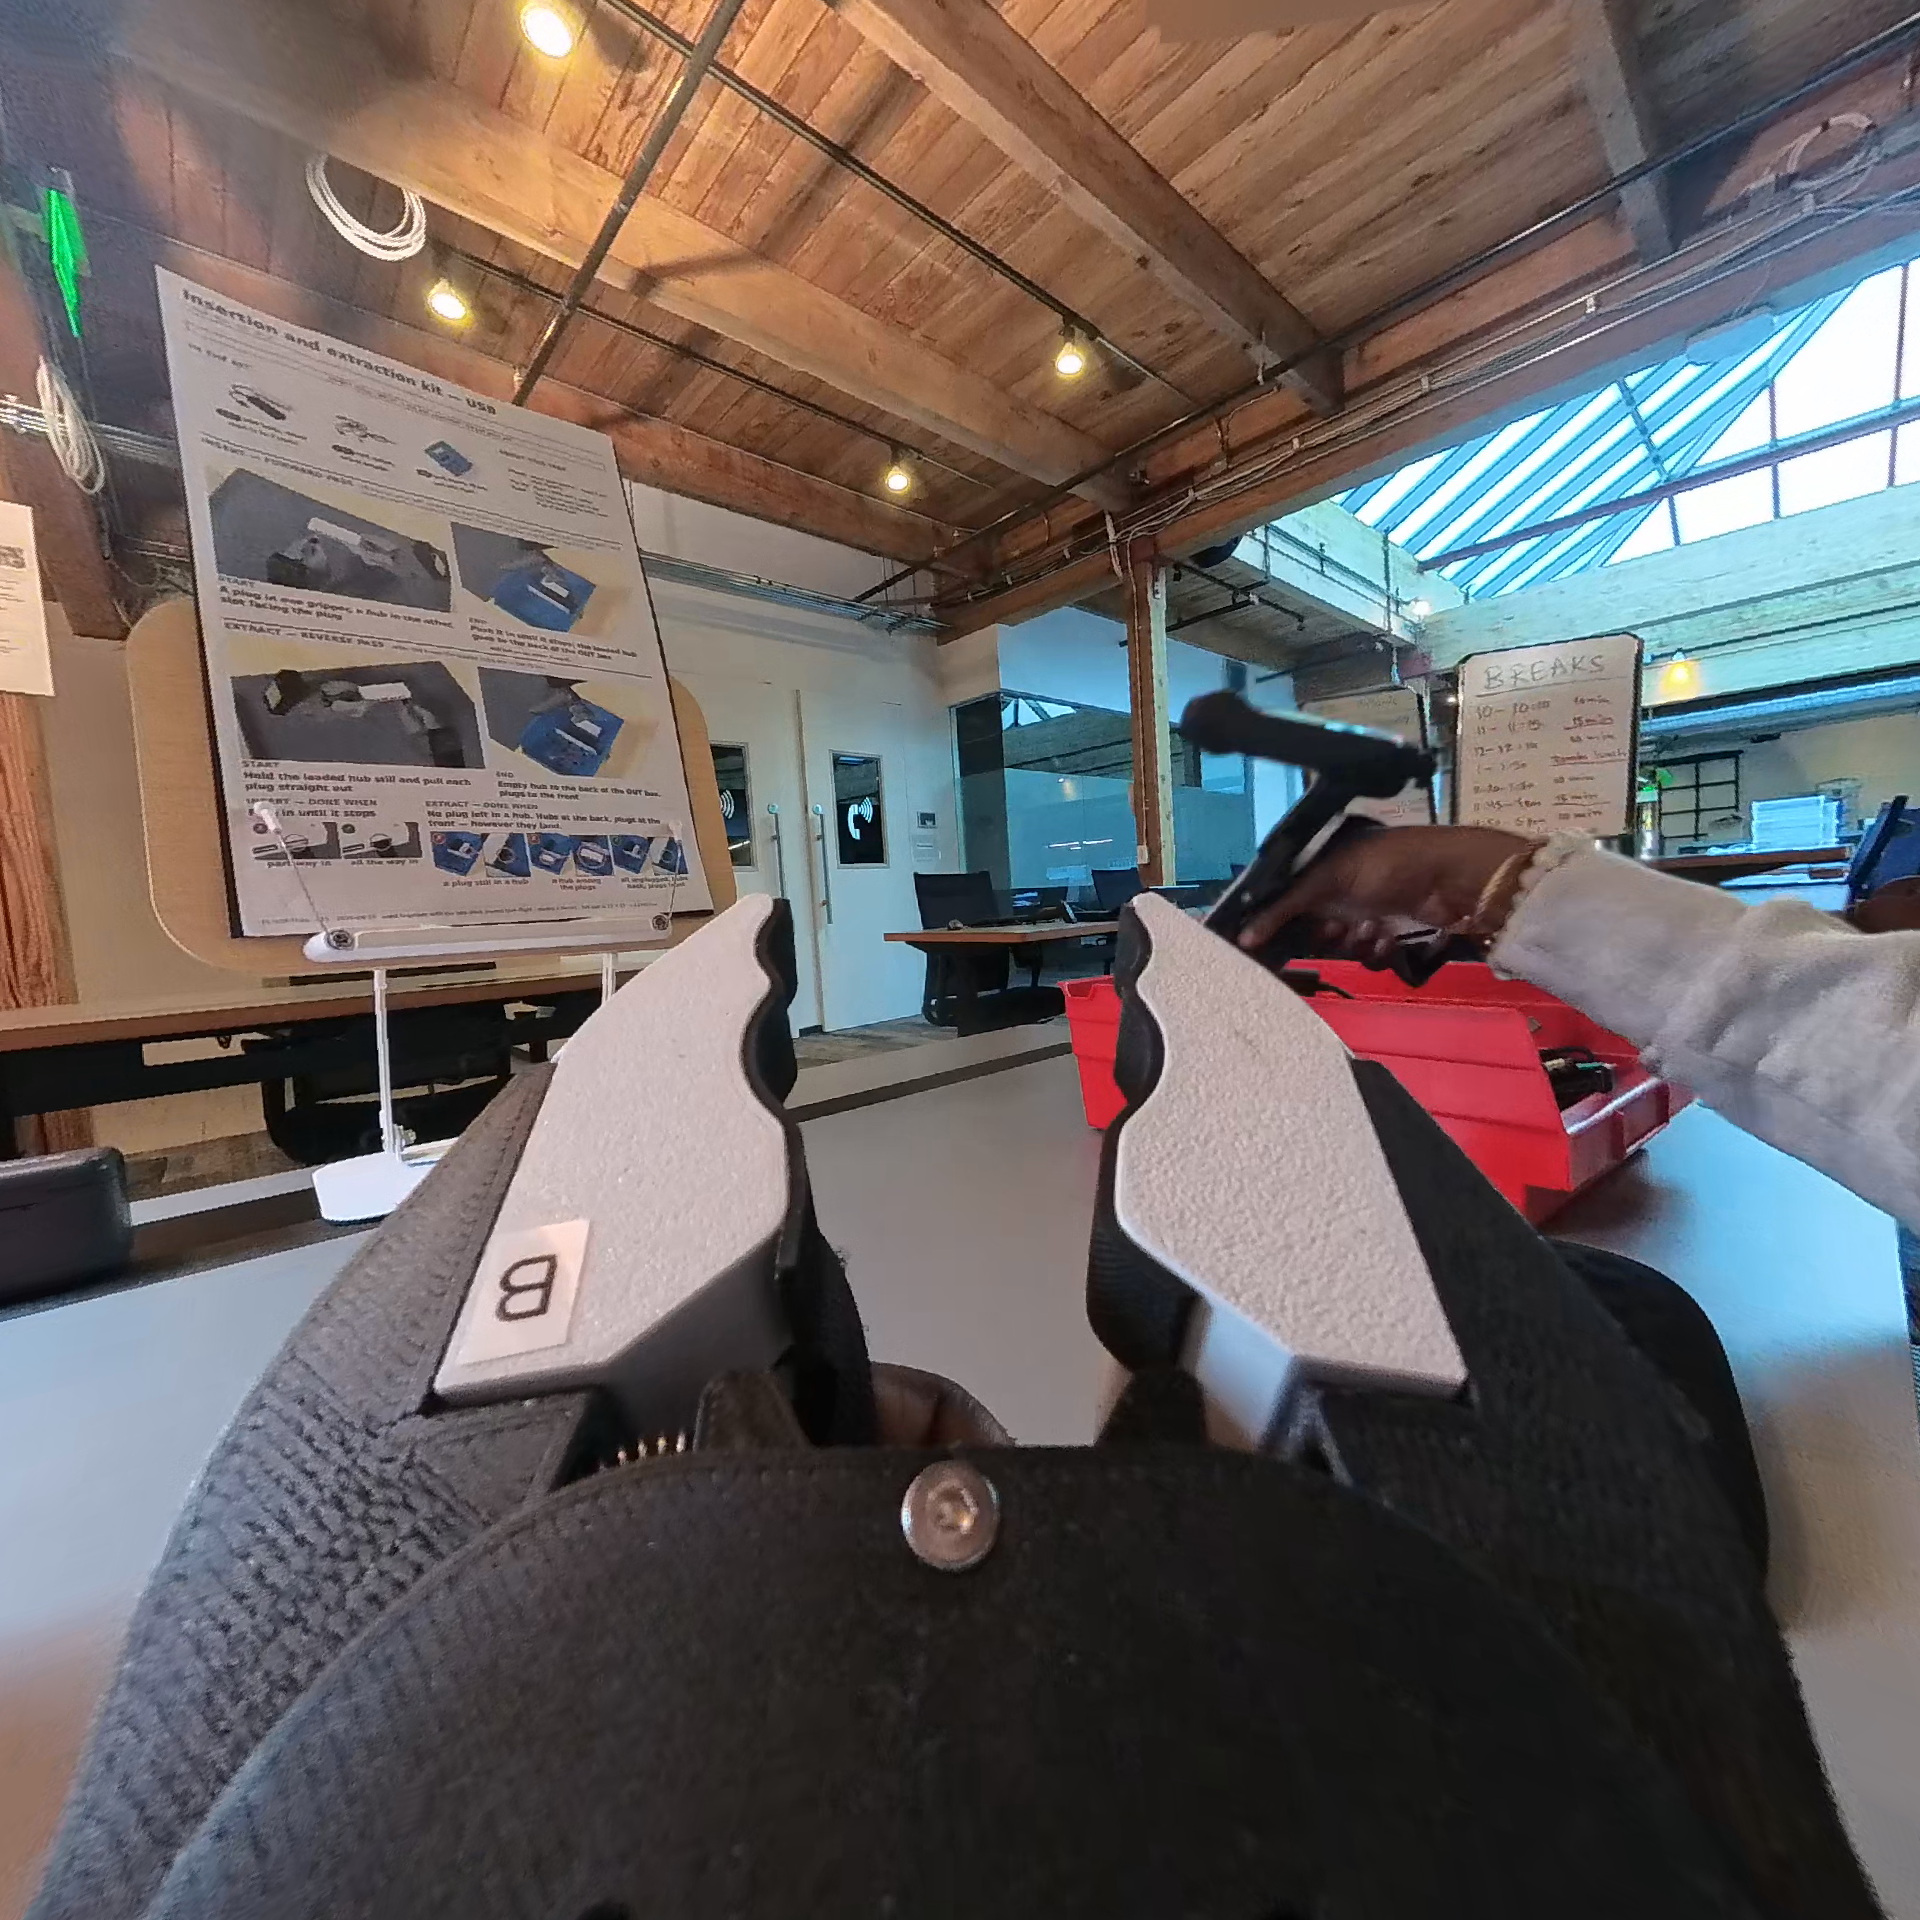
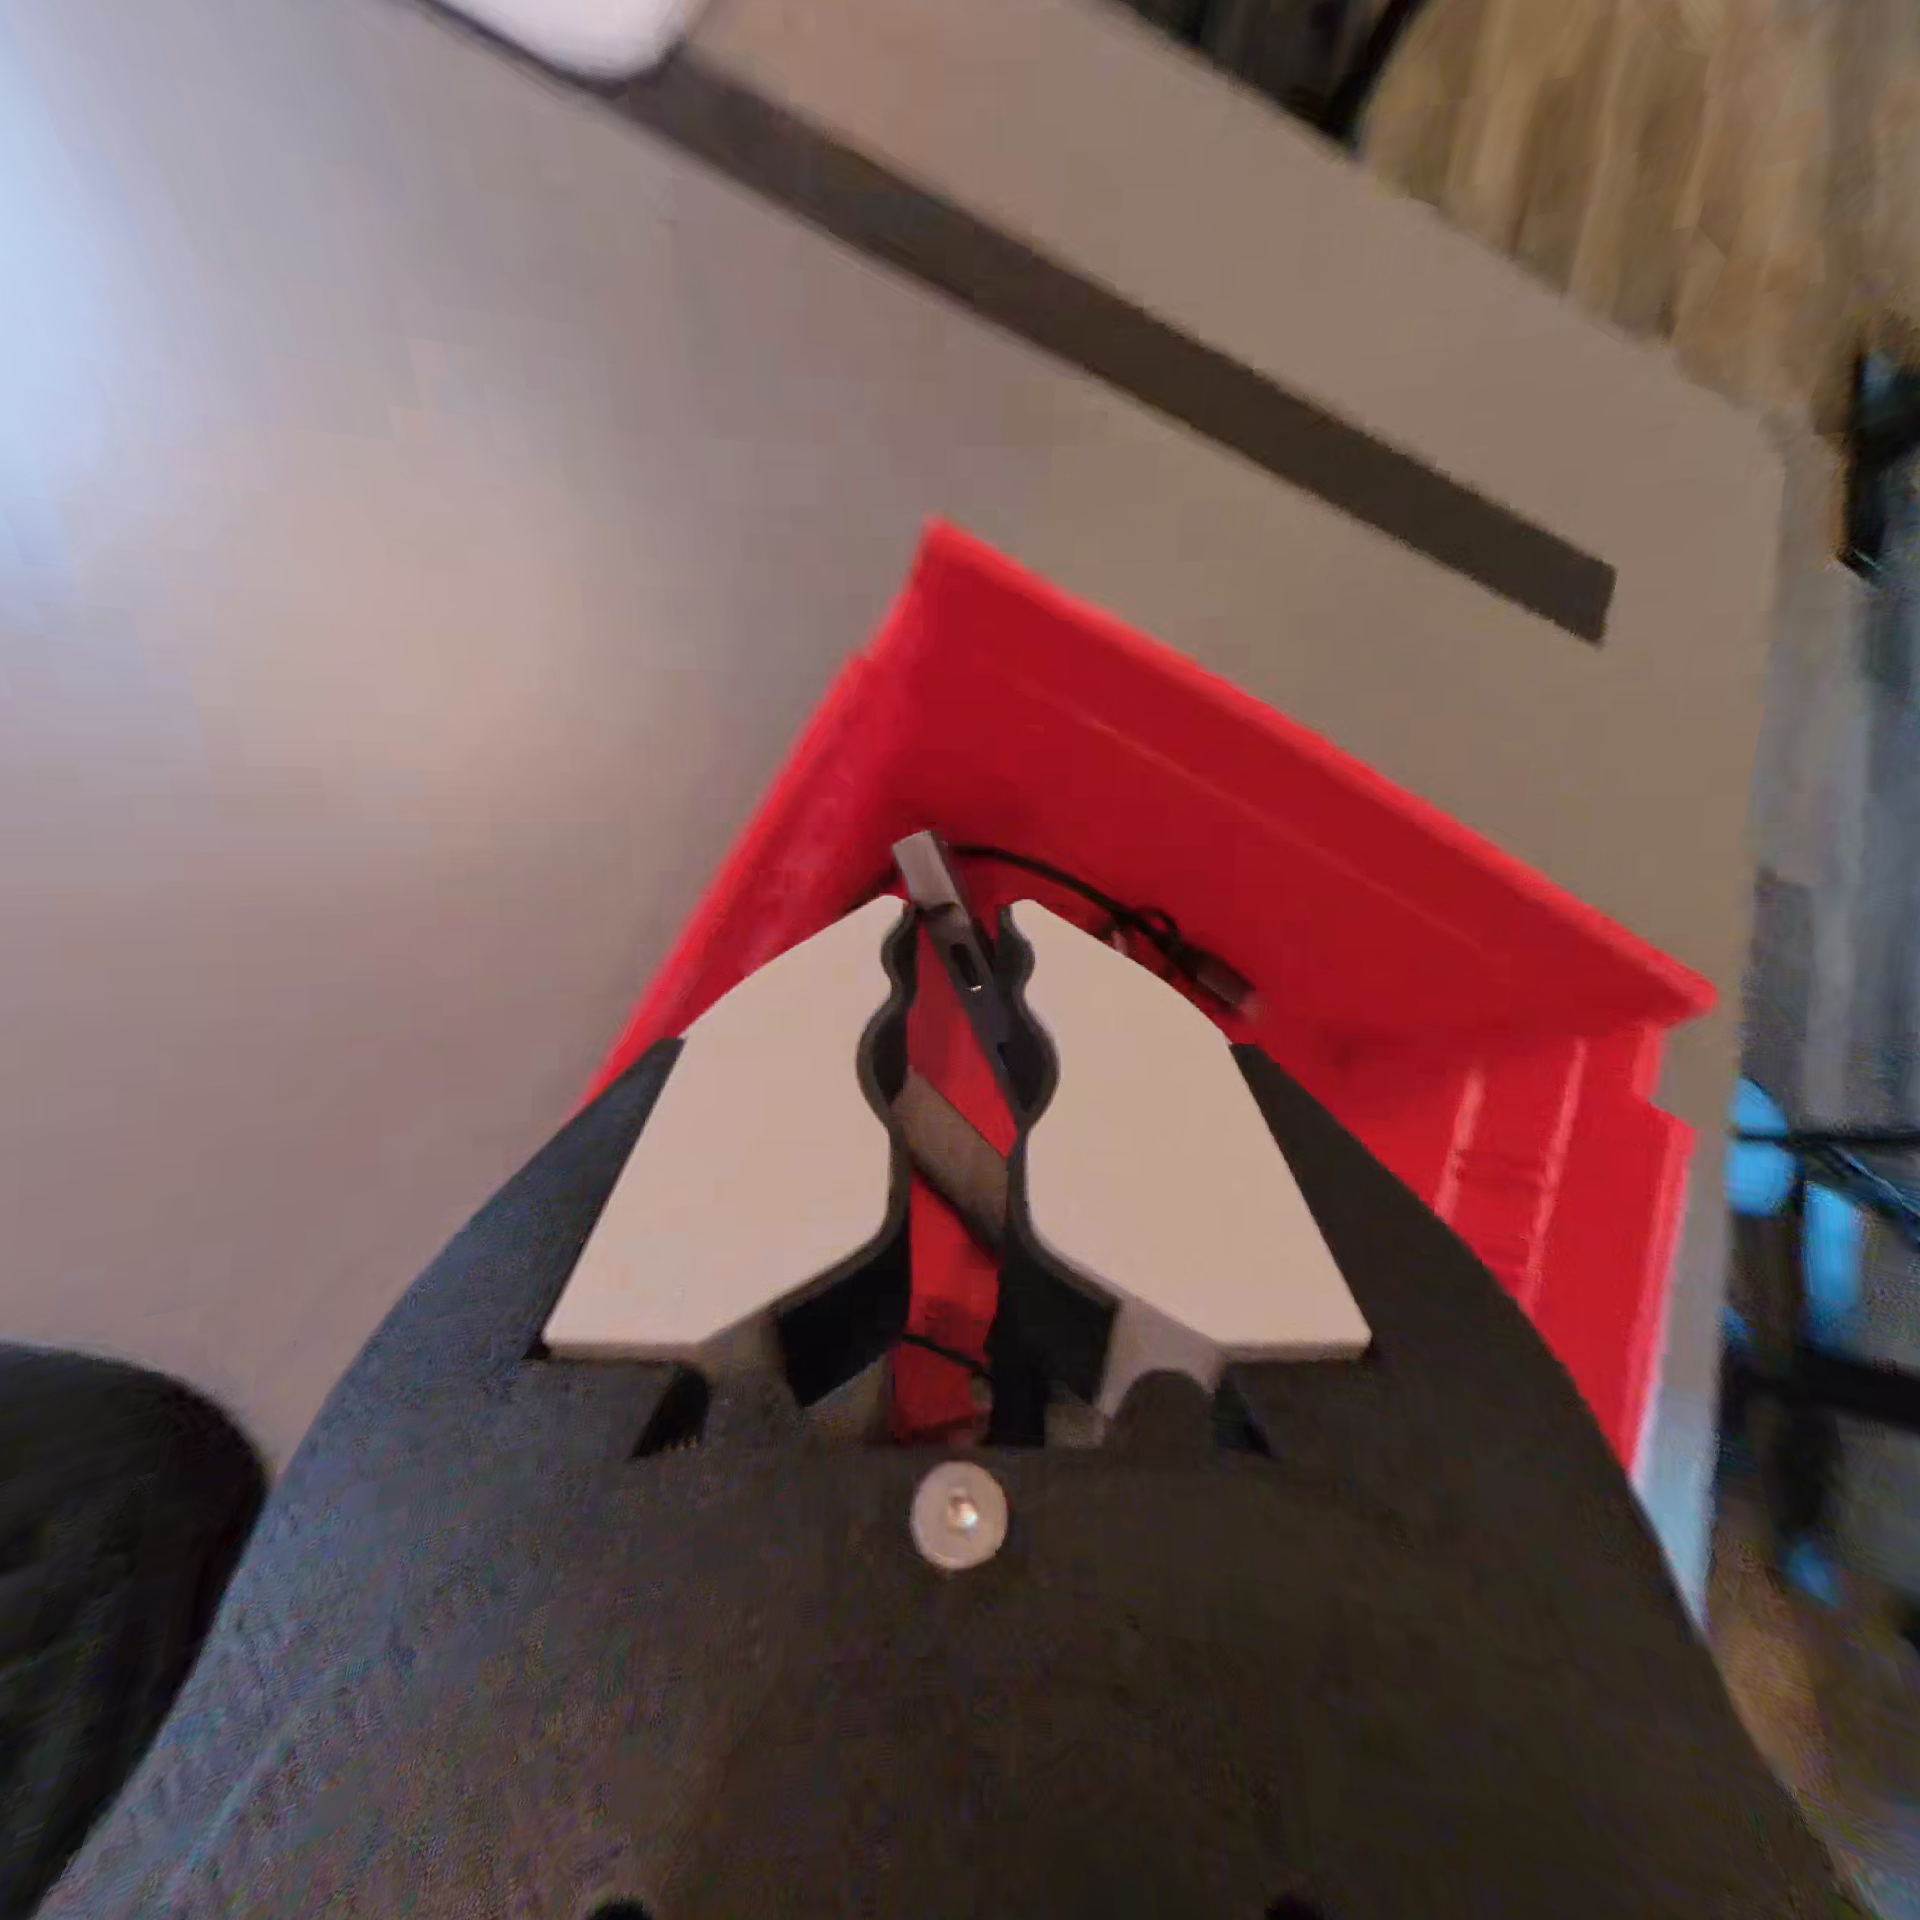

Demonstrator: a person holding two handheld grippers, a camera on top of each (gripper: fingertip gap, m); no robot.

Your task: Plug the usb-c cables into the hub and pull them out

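In the right wrist view my right gripper [image 2: 951, 920] points down into a red bin [image 2: 1299, 831] and is shut on a slim grey hub [image 2: 938, 878]. The hub sticks out past the fingertips, with a port showing on its edge. A thin black usb-c cable [image 2: 1169, 940] lies on the bin floor just right of the hub. In the left wrist view my left gripper [image 1: 956, 925] is open and empty, held over the grey table [image 1: 935, 1195] left of the red bin [image 1: 1403, 1070]. The right gripper [image 1: 1299, 821] shows there too, in a hand reaching into the bin.
An instruction sheet on a white stand [image 1: 416, 623] is at the table's far left. A black case [image 1: 62, 1216] lies at the left edge. A sleeved arm [image 1: 1714, 1018] crosses over the bin from the right. The table's far edge [image 2: 1143, 343] runs behind the bin. The tips of one gripper are about 40 cm away from the tips of the other.
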